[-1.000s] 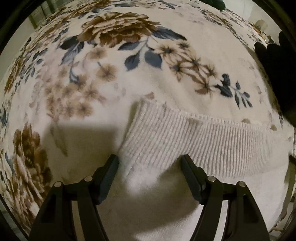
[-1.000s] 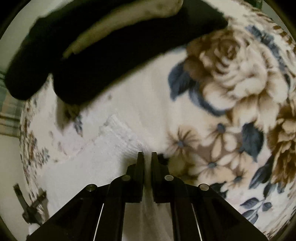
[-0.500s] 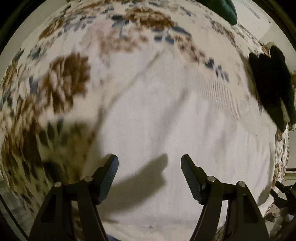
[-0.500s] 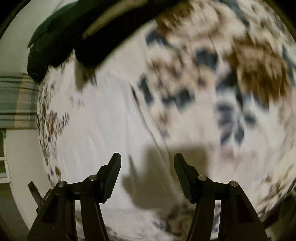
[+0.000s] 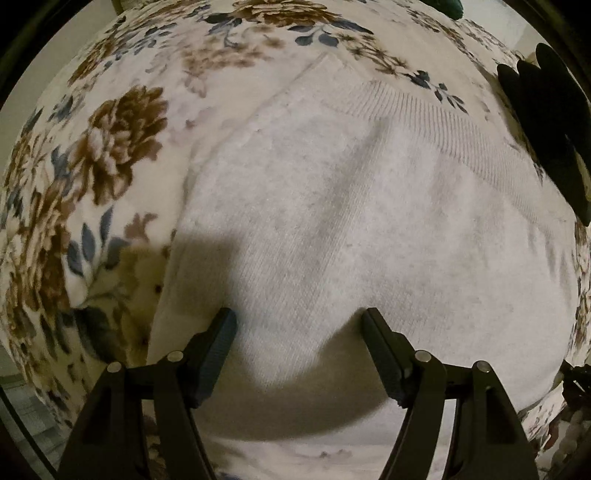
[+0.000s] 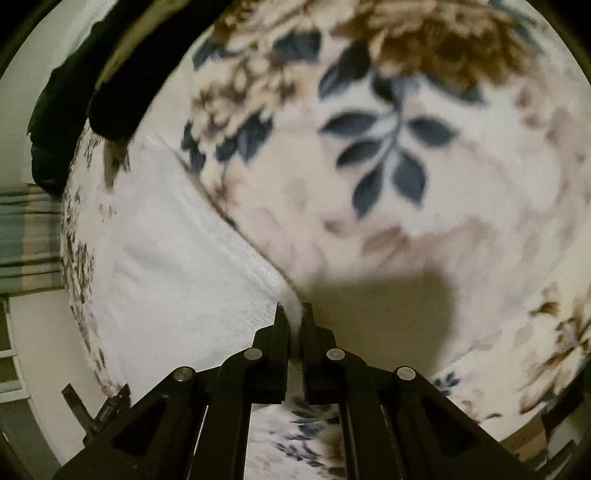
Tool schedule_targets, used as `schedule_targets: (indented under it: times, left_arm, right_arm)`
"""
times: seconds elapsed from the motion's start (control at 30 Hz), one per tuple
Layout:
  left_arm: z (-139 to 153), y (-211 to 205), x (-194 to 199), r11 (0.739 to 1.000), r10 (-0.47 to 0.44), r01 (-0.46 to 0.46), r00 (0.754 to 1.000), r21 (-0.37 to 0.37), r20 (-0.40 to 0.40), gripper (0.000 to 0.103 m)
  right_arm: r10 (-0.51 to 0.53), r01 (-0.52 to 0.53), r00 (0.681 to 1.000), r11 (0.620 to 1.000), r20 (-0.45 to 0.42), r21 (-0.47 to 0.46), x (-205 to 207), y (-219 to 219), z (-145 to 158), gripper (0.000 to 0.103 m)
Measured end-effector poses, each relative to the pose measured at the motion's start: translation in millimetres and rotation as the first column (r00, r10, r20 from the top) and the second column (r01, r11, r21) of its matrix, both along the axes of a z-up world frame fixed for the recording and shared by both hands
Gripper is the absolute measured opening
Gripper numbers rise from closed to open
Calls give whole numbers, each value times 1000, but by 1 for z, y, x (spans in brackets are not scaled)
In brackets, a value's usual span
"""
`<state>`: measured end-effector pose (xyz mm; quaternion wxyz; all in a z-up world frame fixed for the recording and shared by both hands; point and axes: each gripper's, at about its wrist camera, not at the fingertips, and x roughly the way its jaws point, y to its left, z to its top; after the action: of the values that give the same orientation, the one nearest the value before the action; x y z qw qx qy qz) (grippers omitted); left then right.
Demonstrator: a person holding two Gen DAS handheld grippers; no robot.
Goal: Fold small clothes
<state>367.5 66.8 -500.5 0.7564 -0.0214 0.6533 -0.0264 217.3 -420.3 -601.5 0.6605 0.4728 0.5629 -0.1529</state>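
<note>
A white knit garment [image 5: 351, 229] with a ribbed hem lies spread on a floral blanket [image 5: 110, 147]. My left gripper [image 5: 299, 325] is open, its jaws wide apart over the near part of the garment, holding nothing. In the right wrist view the same white garment [image 6: 177, 266] lies at the left, and my right gripper [image 6: 294, 314] is shut on its near right edge, with a strip of white cloth pinched between the jaws.
A black garment [image 5: 546, 122] lies at the right edge of the blanket; it also shows at the top left in the right wrist view [image 6: 122, 85]. A dark green item [image 5: 448, 5] sits at the far edge. The floral blanket [image 6: 406, 166] fills the right side.
The left gripper moved back from the hem to the near part of the garment and stayed open. The right gripper opened, shifted, and has shut on the garment's edge again.
</note>
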Motion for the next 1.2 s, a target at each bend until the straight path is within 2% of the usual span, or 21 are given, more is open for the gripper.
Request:
schedule_targets:
  times: [0.03,0.1,0.13,0.17,0.23,0.27,0.33,0.43,0.47,0.53,0.6,0.8,0.9,1.07,1.17,1.2]
  left_arm:
    - [7,-3,-1,1000,3,-3,1000,5,6,69]
    - [24,-8,-8,1000,19,-19,1000,-4,20,69]
    - [32,-12,-11,1000,25,-25,999,-18,28,69]
    - [39,-19,-15,999,28,-27,999,-35,39,69]
    - [50,-37,-23,998,21,-17,998,-64,55,69]
    - [52,-49,-26,998,10,-6,998,-68,56,70]
    - [41,-75,-33,998,-19,21,999,-66,36,80]
    - [20,-108,-35,997,-51,51,999,-60,-8,81]
    - [16,-118,-36,996,-63,63,998,-57,-10,81]
    - [8,-135,-39,995,-99,99,995,-12,4,90]
    - [3,-145,-43,992,-123,123,992,16,13,91]
    - [-9,-144,-39,989,-145,144,989,41,15,93]
    - [-12,-143,-34,986,-161,160,987,45,7,96]
    - [-22,-146,-29,985,-166,166,986,45,-10,102]
    - [-34,-144,-16,986,-161,162,986,40,-31,103]
    - [-37,-143,-12,987,-158,159,987,35,-35,103]
  right_arm:
    - [3,-3,1000,1000,10,21,2,1,-1,10]
    - [-16,14,999,997,34,70,0,-1,5,38]
    - [-35,30,998,996,58,78,-5,-2,11,59]
    - [-58,51,994,996,94,75,-11,-3,20,77]
    - [-73,63,989,995,130,78,-23,-1,29,86]
    - [-80,67,987,993,138,95,-28,3,29,86]
    - [-90,65,986,983,142,169,-37,15,13,87]
    - [-97,60,984,969,147,238,-39,35,-16,87]
    - [-115,68,977,965,179,252,-38,48,-30,87]
    - [-114,63,967,973,227,222,-32,58,-40,88]
    - [-140,82,946,976,291,202,-26,67,-45,89]
    - [-296,197,870,942,395,271,-22,72,-46,89]
    - [-316,204,850,935,422,290,-17,74,-42,89]
    - [-331,215,860,925,389,313,-2,65,-58,89]
    - [-351,230,852,918,389,324,3,58,-59,89]
    - [-362,234,839,914,405,332,4,58,-54,89]
